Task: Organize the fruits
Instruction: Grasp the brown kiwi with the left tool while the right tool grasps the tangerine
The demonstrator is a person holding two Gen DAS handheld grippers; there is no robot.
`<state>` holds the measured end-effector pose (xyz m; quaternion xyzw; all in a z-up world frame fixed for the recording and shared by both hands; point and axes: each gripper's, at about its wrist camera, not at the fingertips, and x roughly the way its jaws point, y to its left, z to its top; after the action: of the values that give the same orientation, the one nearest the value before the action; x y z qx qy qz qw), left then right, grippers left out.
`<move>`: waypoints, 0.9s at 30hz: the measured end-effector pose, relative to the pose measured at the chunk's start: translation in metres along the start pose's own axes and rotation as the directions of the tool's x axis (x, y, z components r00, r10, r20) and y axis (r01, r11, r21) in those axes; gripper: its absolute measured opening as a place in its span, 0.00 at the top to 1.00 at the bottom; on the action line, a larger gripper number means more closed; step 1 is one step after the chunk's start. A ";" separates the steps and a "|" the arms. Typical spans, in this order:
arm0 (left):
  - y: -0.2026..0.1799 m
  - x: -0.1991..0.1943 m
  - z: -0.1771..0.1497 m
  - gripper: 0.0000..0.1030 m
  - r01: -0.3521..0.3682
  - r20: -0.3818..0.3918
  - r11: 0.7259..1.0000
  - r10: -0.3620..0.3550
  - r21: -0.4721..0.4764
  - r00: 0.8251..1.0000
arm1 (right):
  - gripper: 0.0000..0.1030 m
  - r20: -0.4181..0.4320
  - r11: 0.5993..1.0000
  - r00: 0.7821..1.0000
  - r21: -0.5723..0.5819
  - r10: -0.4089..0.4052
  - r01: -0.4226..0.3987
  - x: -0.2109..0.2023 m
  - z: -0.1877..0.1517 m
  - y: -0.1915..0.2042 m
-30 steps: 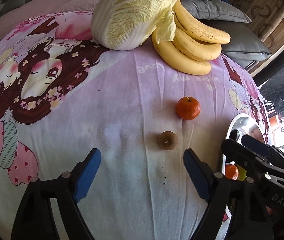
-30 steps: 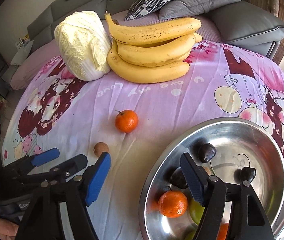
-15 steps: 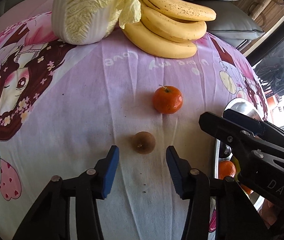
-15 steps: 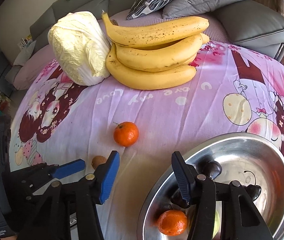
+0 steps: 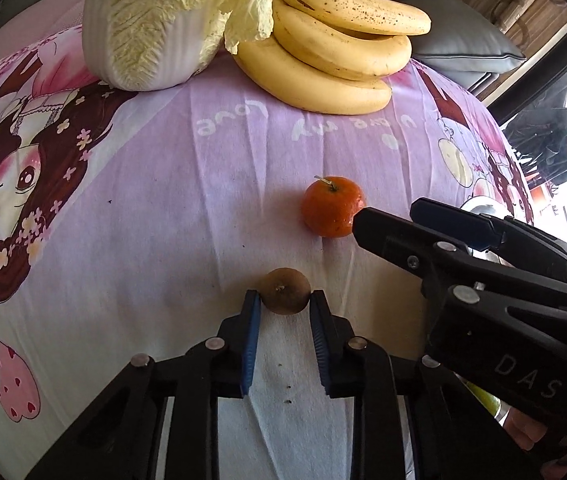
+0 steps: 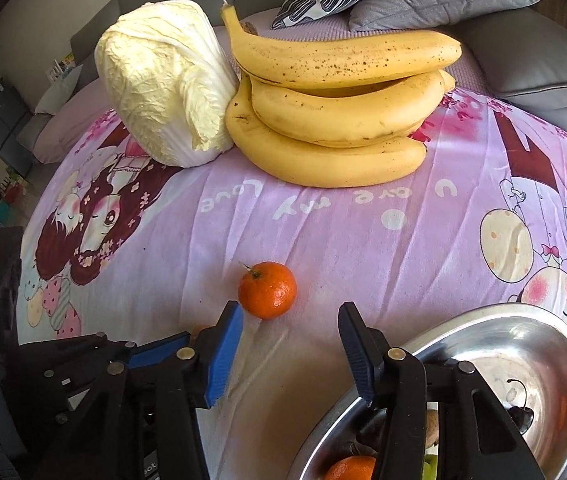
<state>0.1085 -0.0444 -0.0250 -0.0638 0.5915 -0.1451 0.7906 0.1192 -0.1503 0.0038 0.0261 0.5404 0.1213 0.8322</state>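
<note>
The left gripper (image 5: 284, 300) is clenched on the small brown fruit (image 5: 286, 290), its 2 blue pads pressing the fruit's sides on the cloth (image 5: 171, 216). The tangerine (image 6: 267, 290) lies on the cloth just beyond that fruit, toward the bananas (image 6: 339, 120). The right gripper (image 6: 289, 324) hovers just short of the tangerine, its jaws closing but still apart, with nothing between them; the tangerine sits just past the left pad. Beyond the tangerine, at the far edge of the cloth, lie the 3 bananas with a cabbage (image 6: 163, 80) touching them on the left. The steel bowl (image 6: 523, 344) stands right of the tangerine, near the right gripper, holding another tangerine (image 6: 349, 468) and dark fruits.
</note>
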 end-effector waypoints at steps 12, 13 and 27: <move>0.019 -0.008 0.004 0.75 -0.024 0.025 0.999 0.026 -0.045 0.999 | 0.57 -0.042 0.999 0.999 -0.025 0.026 -0.028 0.030 0.011 0.012; 0.018 -0.007 0.004 0.75 -0.025 0.024 0.999 0.027 -0.044 0.999 | 0.57 -0.044 0.999 0.999 -0.025 0.029 -0.030 0.032 0.011 0.012; 0.018 0.000 0.010 0.74 -0.022 0.028 0.999 0.023 -0.030 0.999 | 0.62 -0.038 0.999 0.999 -0.008 0.037 -0.037 0.035 0.012 0.012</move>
<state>0.1210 -0.0277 -0.0266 -0.0710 0.5831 -0.1266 0.7993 0.1417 -0.1295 -0.0208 0.0304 0.5548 0.1393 0.8197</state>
